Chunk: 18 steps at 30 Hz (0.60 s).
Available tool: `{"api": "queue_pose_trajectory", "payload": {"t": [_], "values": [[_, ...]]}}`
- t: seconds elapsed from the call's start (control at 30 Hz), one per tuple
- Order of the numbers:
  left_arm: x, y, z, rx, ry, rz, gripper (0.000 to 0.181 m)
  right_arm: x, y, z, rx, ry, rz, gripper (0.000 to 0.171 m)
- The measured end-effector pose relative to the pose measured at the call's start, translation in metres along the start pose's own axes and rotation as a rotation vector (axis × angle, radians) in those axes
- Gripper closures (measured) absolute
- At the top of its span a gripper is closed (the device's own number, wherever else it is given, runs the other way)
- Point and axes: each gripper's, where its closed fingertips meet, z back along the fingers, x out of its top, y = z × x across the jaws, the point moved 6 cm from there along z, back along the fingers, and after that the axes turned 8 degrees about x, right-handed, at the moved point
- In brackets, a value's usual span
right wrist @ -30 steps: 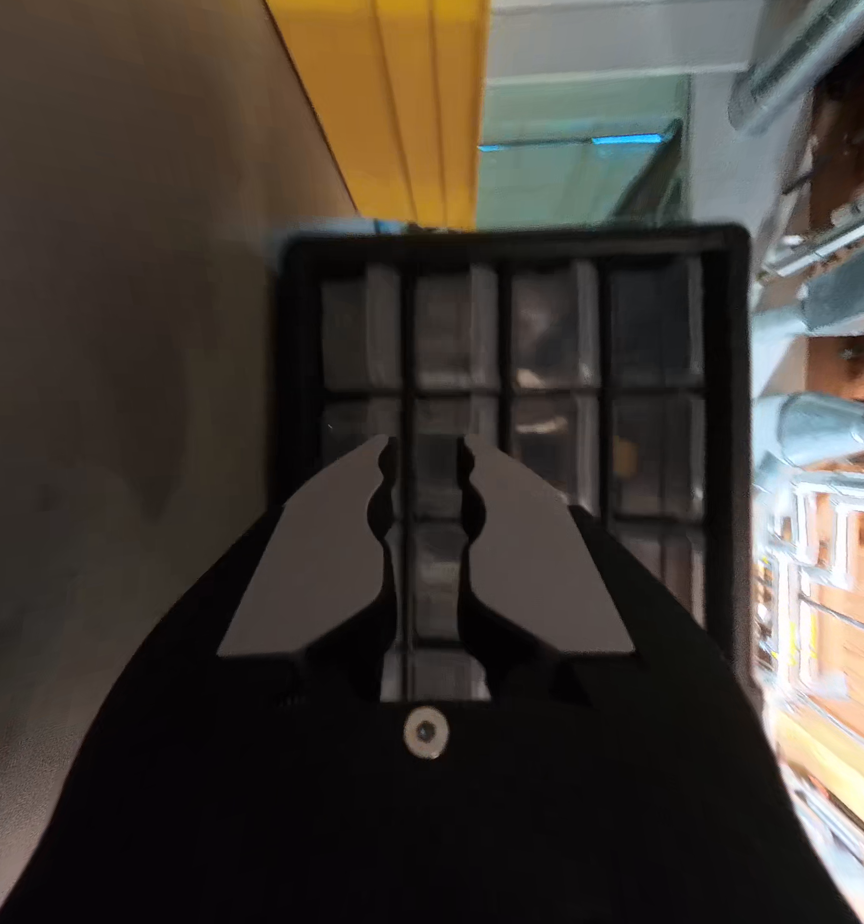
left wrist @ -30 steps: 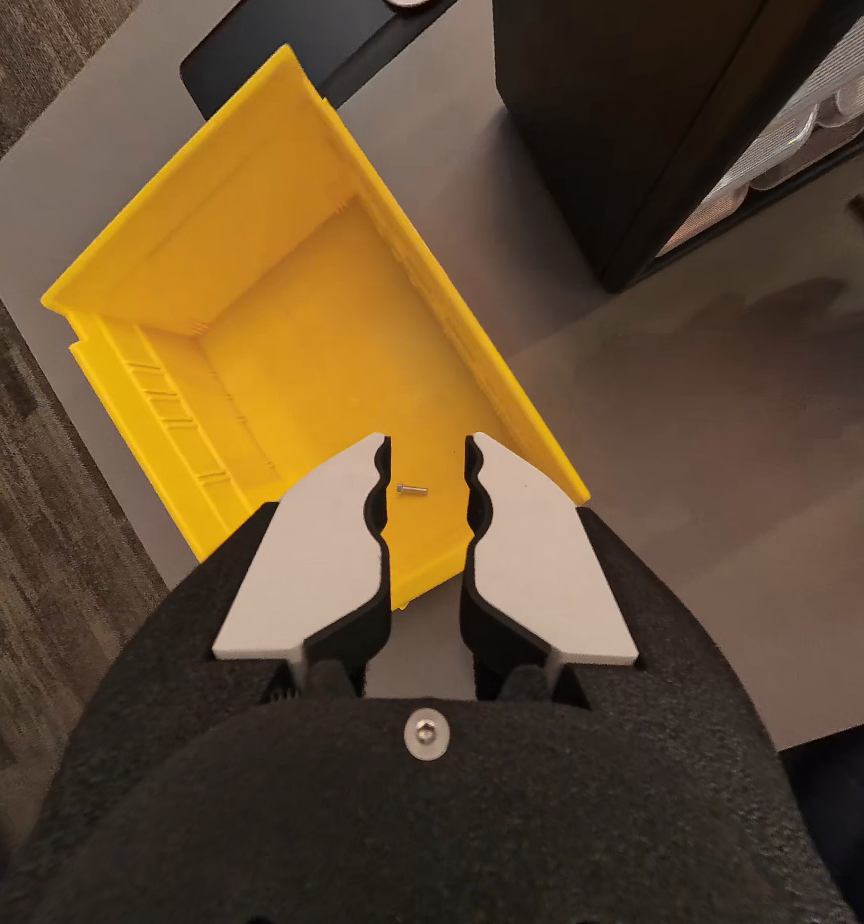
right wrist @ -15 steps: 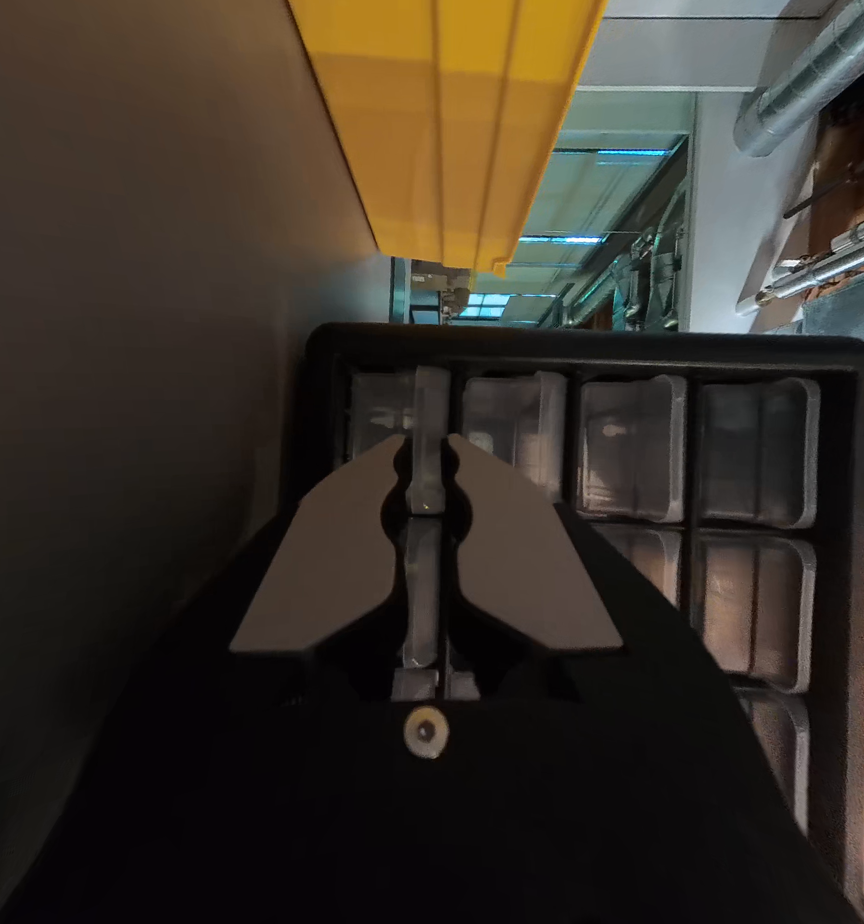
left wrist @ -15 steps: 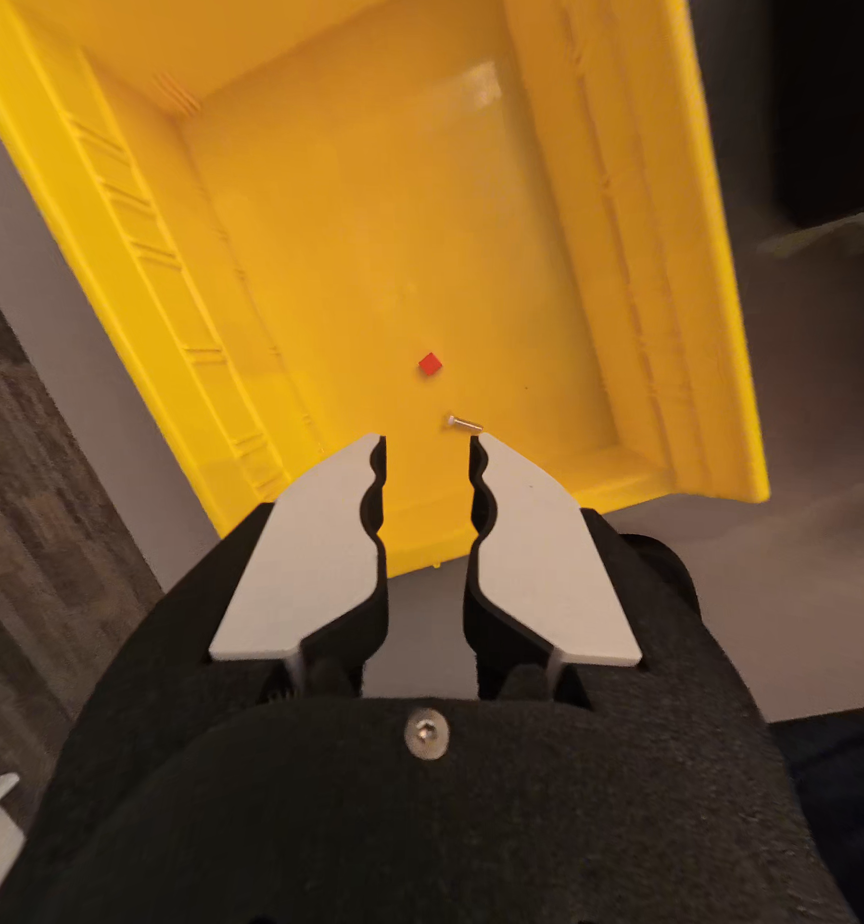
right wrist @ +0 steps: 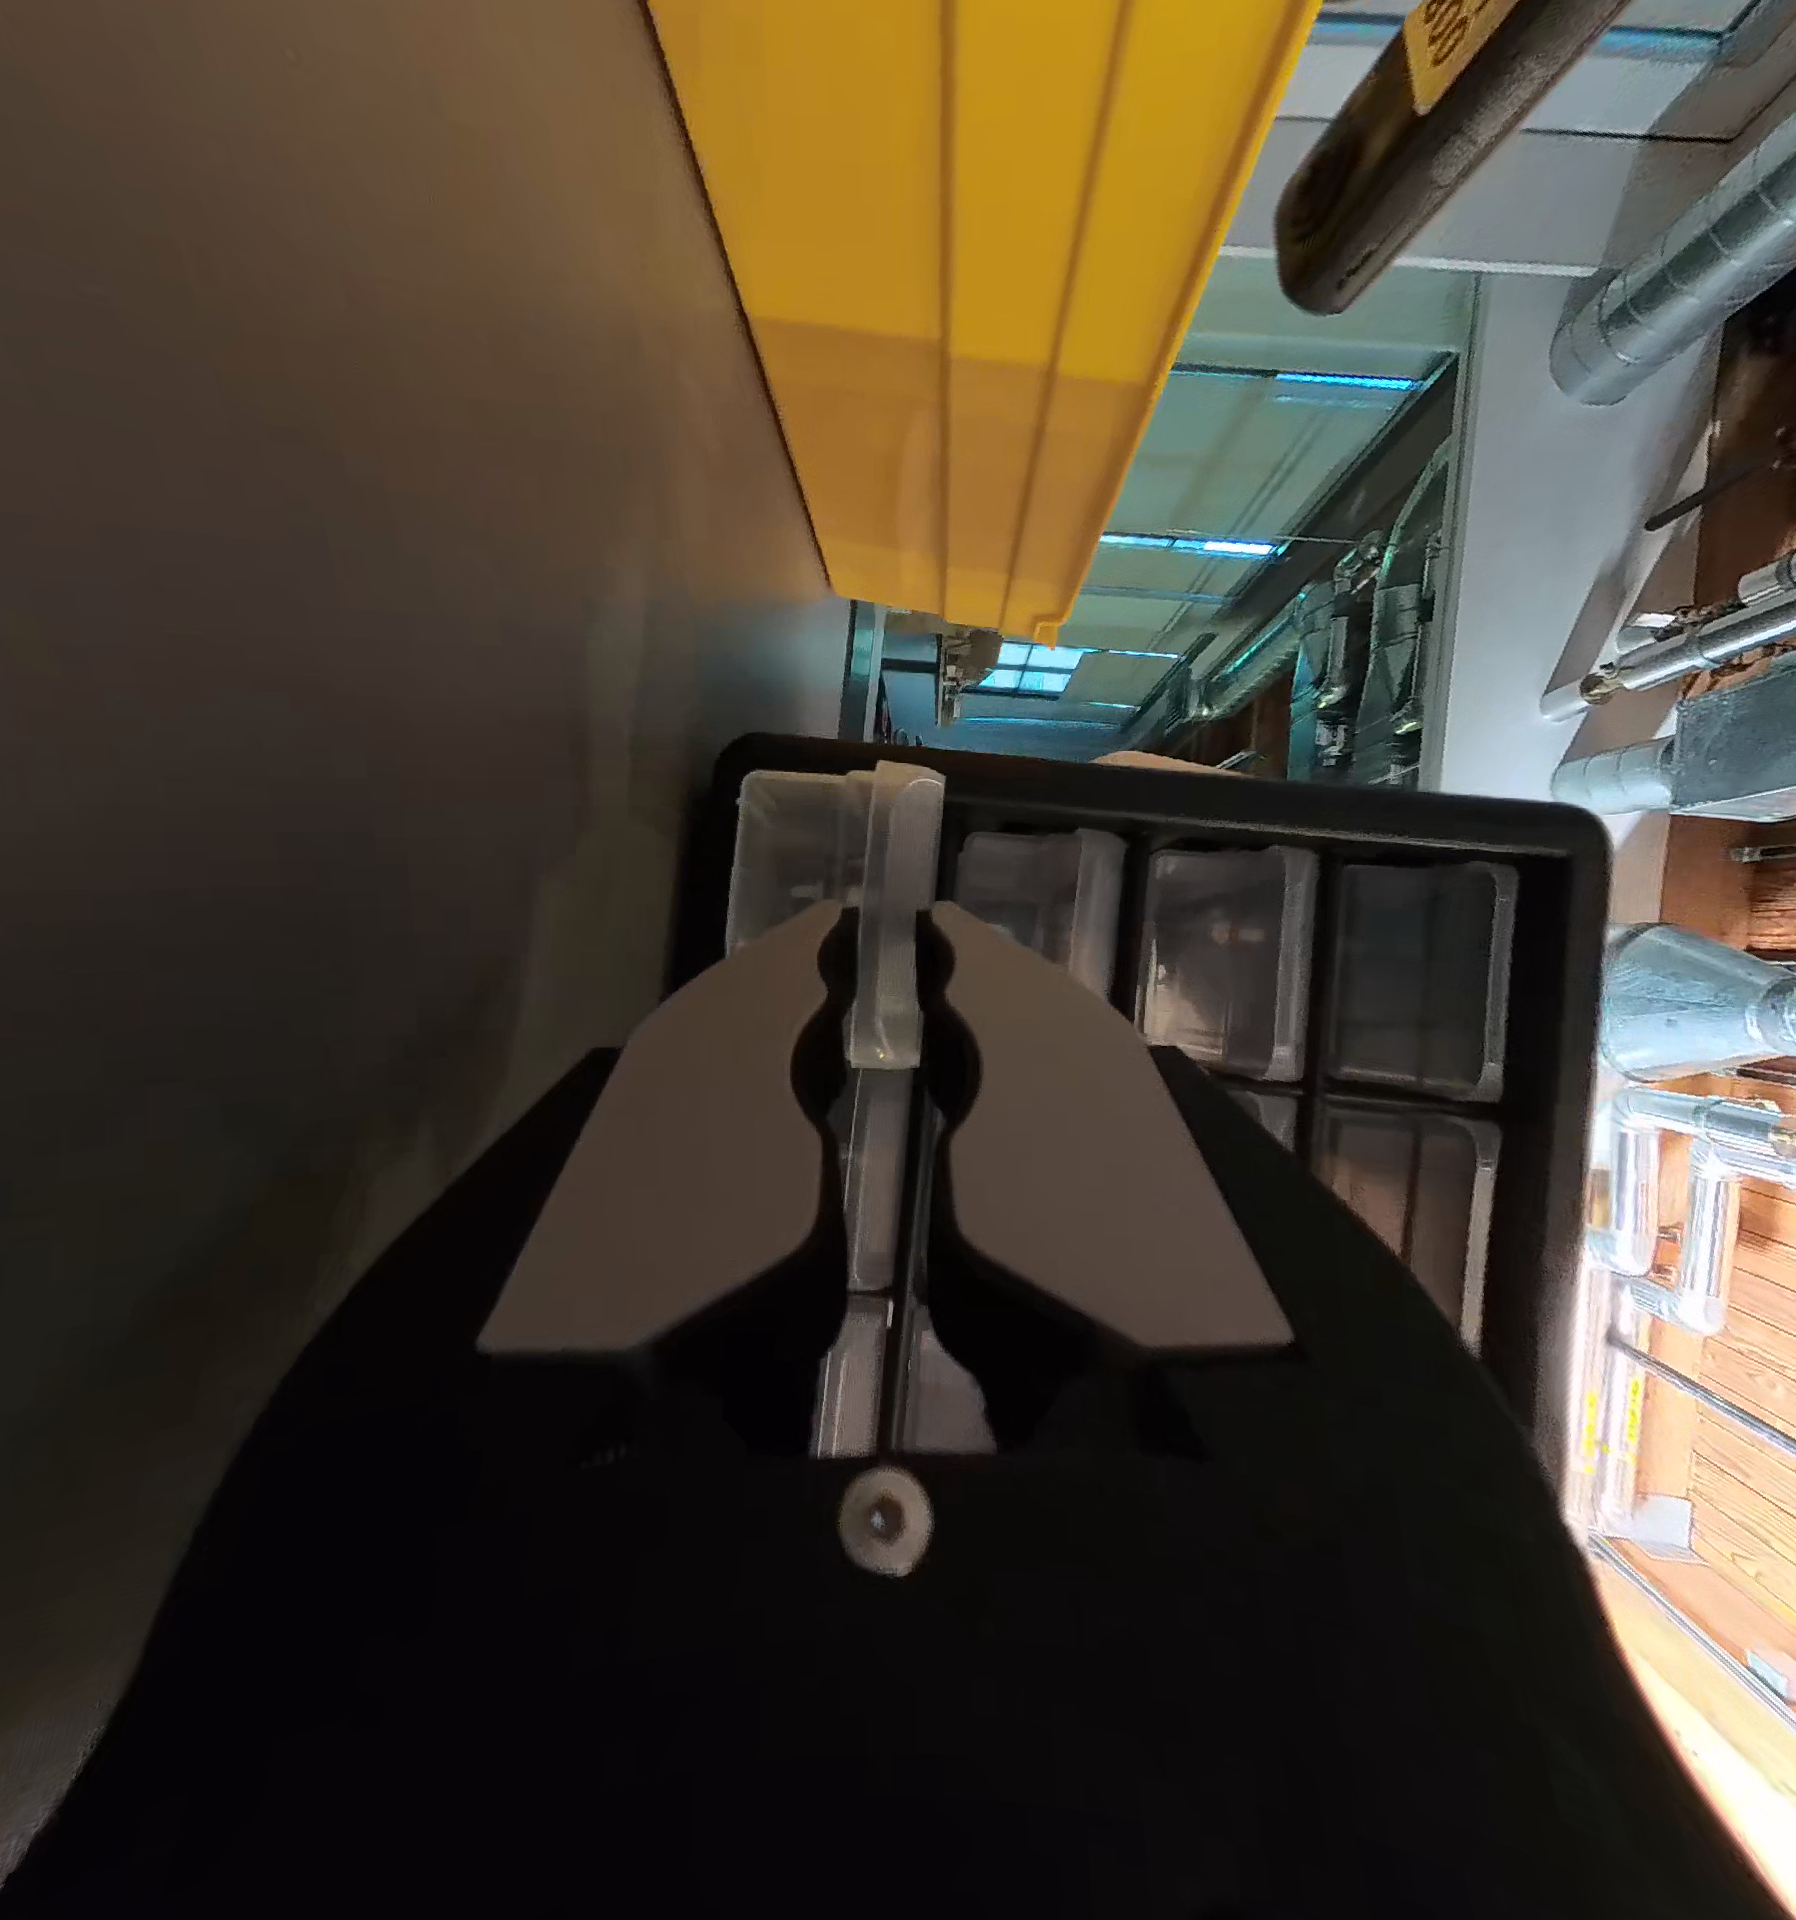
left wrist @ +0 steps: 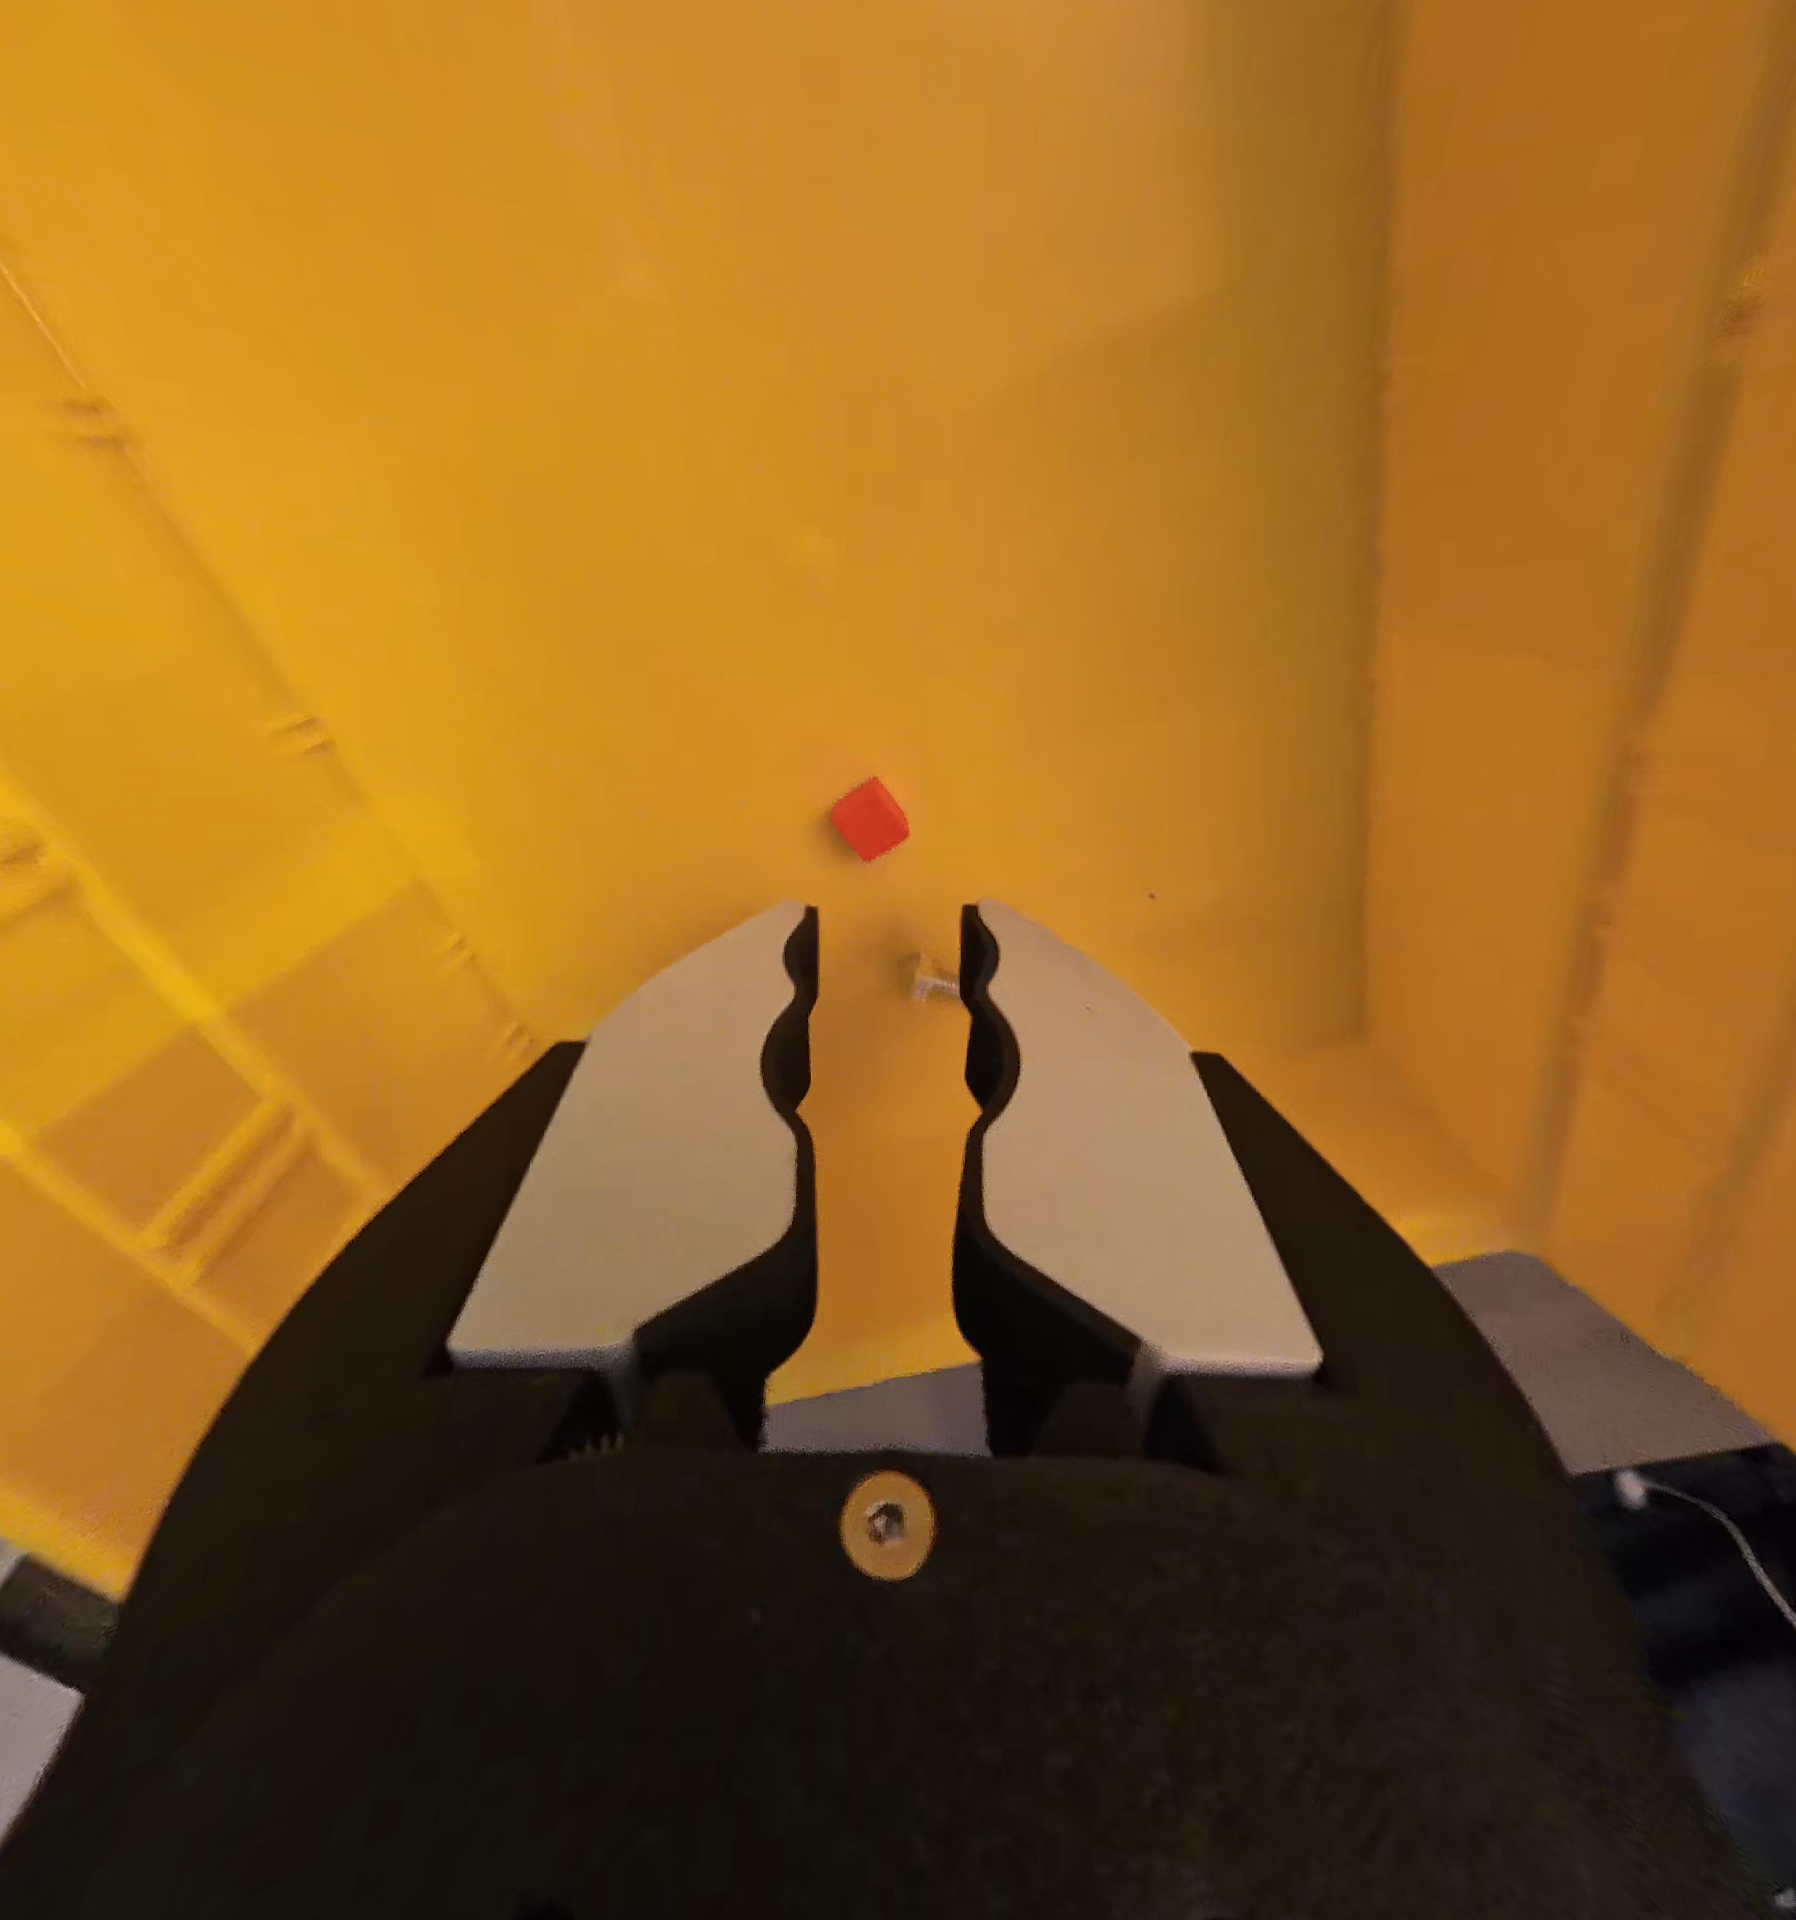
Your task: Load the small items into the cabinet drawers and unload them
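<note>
Your grey worktop (right wrist: pixel 302 520) carries the yellow plastic bin (left wrist: pixel 665 416), its rim cropped. The black drawer cabinet (right wrist: pixel 1559 1039) is partly hidden behind your right hand-held gripper (right wrist: pixel 886 914), which is clamped on a clear plastic drawer handle (right wrist: pixel 892 914). Your left hand-held gripper (left wrist: pixel 889 914) hangs parted over a small red cube (left wrist: pixel 869 819) and a blurred silver screw (left wrist: pixel 930 979).

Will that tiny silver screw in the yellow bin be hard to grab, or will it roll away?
Probably tricky. The screw looks tiny beside the open left gripper, so the fingers may miss it. It lies flat on the smooth floor of the yellow bin, so a nudge would likely slide or roll it. It looks like metal, so likely stiff, not bendy.
</note>
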Motion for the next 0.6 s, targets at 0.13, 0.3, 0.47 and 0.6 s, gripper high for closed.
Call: {"api": "queue_pose_trajectory", "payload": {"t": [0.13,0.3,0.47,0.6], "values": [[0.002,0.004,-0.010,-0.020,0.033,0.077,0.157,0.004,0.000,0.005,0.012,0.004,0.005,0.160],[0.011,0.005,-0.013,-0.069,0.001,0.151,0.161,0.005,0.001,0.012,0.032,0.010,0.003,0.159],[0.012,0.005,-0.017,-0.034,0.020,0.149,0.165,0.008,0.001,0.016,0.032,0.005,0.010,0.159],[0.013,0.005,-0.017,-0.017,0.021,0.140,0.168,0.009,0.001,0.017,0.038,0.009,0.011,0.159]]}}
